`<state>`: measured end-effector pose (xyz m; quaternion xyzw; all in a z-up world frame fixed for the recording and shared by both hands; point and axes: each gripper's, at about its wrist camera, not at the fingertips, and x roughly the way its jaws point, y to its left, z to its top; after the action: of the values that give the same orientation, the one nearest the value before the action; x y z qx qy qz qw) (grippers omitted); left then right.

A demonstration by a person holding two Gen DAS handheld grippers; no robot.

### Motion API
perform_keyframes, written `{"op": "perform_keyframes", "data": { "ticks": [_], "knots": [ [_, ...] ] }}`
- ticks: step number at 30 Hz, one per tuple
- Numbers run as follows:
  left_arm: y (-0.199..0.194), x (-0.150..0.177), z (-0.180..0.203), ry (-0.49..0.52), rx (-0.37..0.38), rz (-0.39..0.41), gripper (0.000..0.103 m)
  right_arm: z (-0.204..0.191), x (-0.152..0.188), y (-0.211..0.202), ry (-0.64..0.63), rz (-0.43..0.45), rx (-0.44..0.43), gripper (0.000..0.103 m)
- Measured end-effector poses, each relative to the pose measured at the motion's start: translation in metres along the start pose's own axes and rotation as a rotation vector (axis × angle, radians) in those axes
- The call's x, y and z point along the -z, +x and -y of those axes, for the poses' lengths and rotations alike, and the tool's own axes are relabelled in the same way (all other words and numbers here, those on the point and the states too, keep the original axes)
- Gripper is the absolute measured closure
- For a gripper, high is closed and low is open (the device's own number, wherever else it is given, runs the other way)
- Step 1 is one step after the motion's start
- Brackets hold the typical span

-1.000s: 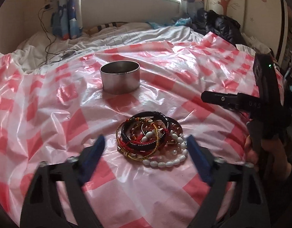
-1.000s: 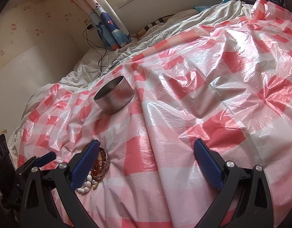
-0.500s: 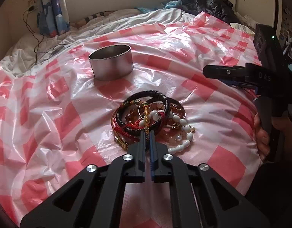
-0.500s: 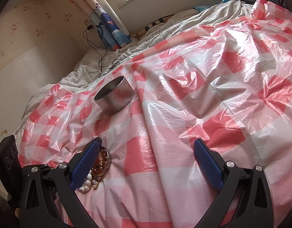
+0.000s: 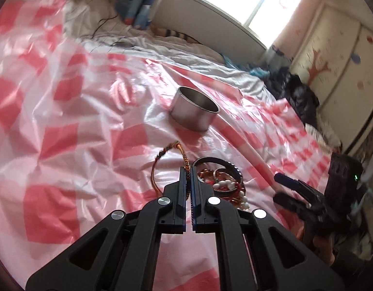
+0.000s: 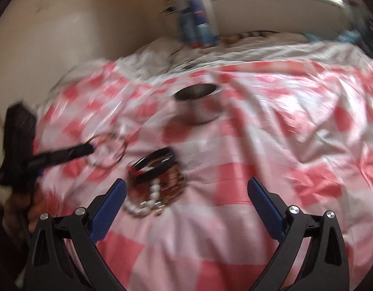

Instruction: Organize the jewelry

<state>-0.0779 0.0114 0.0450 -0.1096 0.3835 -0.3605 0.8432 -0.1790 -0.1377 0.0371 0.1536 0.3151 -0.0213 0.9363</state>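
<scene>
A bed is covered by a red-and-white checked plastic sheet (image 5: 65, 126). A braided cord bracelet (image 5: 167, 160) is pinched between the closed fingers of the left gripper (image 5: 188, 169), its loop raised just left of the jewelry pile (image 5: 222, 184). A metal tin (image 5: 194, 109) is set beyond the pile. The right gripper (image 6: 186, 189) is held spread wide, nothing grasped, with the pile beside its left finger.

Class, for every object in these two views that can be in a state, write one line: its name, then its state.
left gripper: shut on the braided bracelet
braided bracelet: pinched, lifted out of the pile
right gripper: open, holding nothing
metal tin: upright, lidless; contents cannot be seen
jewelry pile: heaped on the checked sheet, outside the tin
</scene>
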Motion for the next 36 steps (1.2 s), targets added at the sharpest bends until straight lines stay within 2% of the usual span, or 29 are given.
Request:
{"op": "perform_keyframes", "data": {
  "ticks": [2,5,10,16,17,18,19,20,22,23,24,28,30,36],
  "knots": [
    [0.003,0.006,-0.013,-0.051,0.017,0.003,0.100,-0.023,-0.006,0.007,-0.112,-0.035,-0.010,0.008],
    [0.009,0.014,-0.031,-0.120,0.038,0.003,0.100,-0.045,-0.017,0.017,-0.210,-0.065,-0.049,0.008],
    [0.015,0.018,-0.034,-0.128,0.042,0.009,0.100,-0.081,-0.032,0.041,-0.384,-0.119,-0.050,0.008],
    [0.010,0.021,-0.046,-0.176,0.056,0.042,0.100,-0.107,-0.039,0.080,-0.512,-0.224,-0.039,0.010],
    [0.010,0.021,-0.047,-0.184,0.057,0.043,0.100,-0.109,-0.038,0.085,-0.529,-0.239,-0.040,0.018],
    [0.010,0.021,-0.048,-0.189,0.059,0.044,0.100,-0.112,-0.038,0.093,-0.544,-0.259,-0.039,0.033],
    [0.010,0.022,-0.048,-0.189,0.059,0.044,0.100,-0.111,-0.037,0.096,-0.550,-0.280,-0.030,0.040],
    [0.011,0.022,-0.047,-0.185,0.059,0.042,0.100,-0.111,-0.037,0.102,-0.551,-0.300,-0.028,0.052],
    [0.012,0.022,-0.048,-0.182,0.060,0.039,0.100,-0.107,-0.036,0.111,-0.550,-0.326,-0.014,0.063],
    [0.012,0.022,-0.048,-0.183,0.060,0.038,0.100,-0.105,-0.035,0.113,-0.550,-0.334,-0.009,0.074],
    [0.013,0.022,-0.049,-0.185,0.061,0.038,0.100,-0.103,-0.034,0.112,-0.547,-0.338,-0.007,0.080],
    [0.013,0.023,-0.050,-0.190,0.060,0.034,0.100,-0.096,-0.031,0.106,-0.515,-0.319,-0.032,0.087],
    [0.014,0.023,-0.050,-0.191,0.058,0.032,0.100,-0.093,-0.032,0.102,-0.481,-0.303,-0.052,0.096],
    [0.016,0.023,-0.050,-0.192,0.055,0.026,0.100,-0.068,-0.047,0.087,-0.247,-0.247,-0.176,0.099]
  ]
}}
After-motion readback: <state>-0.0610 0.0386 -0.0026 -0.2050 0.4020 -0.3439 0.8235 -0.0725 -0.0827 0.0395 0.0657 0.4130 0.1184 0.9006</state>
